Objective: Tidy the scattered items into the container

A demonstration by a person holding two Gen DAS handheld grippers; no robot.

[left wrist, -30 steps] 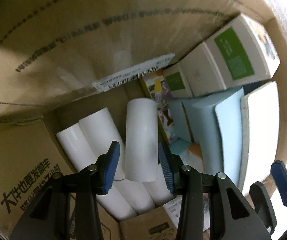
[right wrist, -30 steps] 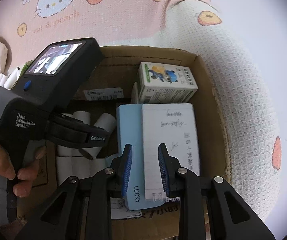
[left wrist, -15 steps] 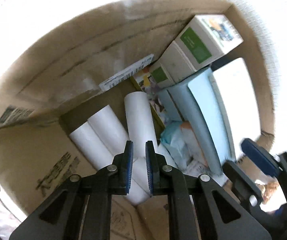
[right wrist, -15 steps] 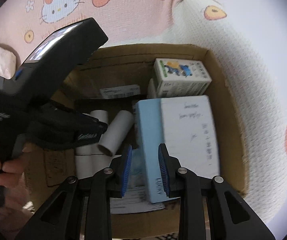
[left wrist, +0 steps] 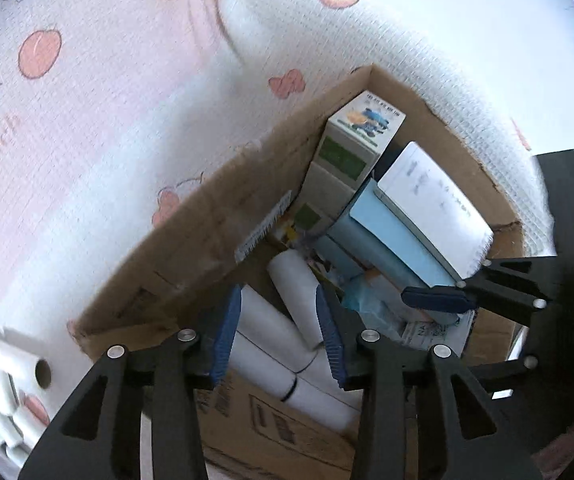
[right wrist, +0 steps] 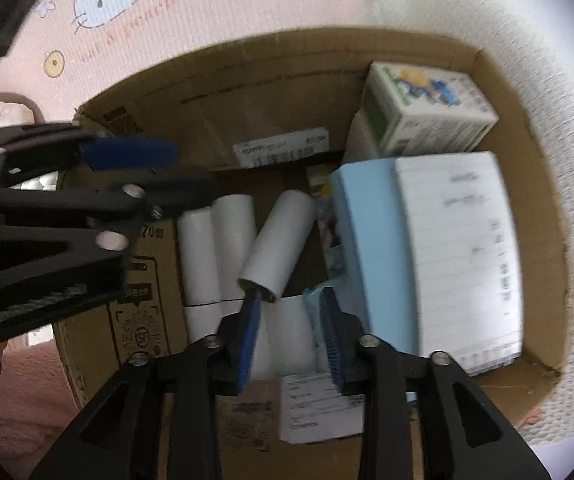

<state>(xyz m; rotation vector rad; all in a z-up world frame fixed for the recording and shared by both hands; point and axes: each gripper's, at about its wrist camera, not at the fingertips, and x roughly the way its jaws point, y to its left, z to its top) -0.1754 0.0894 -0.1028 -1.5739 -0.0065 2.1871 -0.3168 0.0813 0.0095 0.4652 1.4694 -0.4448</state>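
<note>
Left wrist view has the left gripper [left wrist: 277, 334] above the cardboard box [left wrist: 207, 232], jaws opening with nothing pinched, and loose white paper rolls [left wrist: 5, 388] lie on the blanket [left wrist: 107, 120] well outside the box, so those look like what's left to collect. Right gripper [right wrist: 289, 338] points down into the box with jaws opening too, pads not pressing the tilted roll [right wrist: 277, 248] beside the blue notebook [right wrist: 371, 248]. Rolls are probably light, hollow and crushable, so I'd pinch mid-length across the round; free space is mostly the left half, walls close.
</note>
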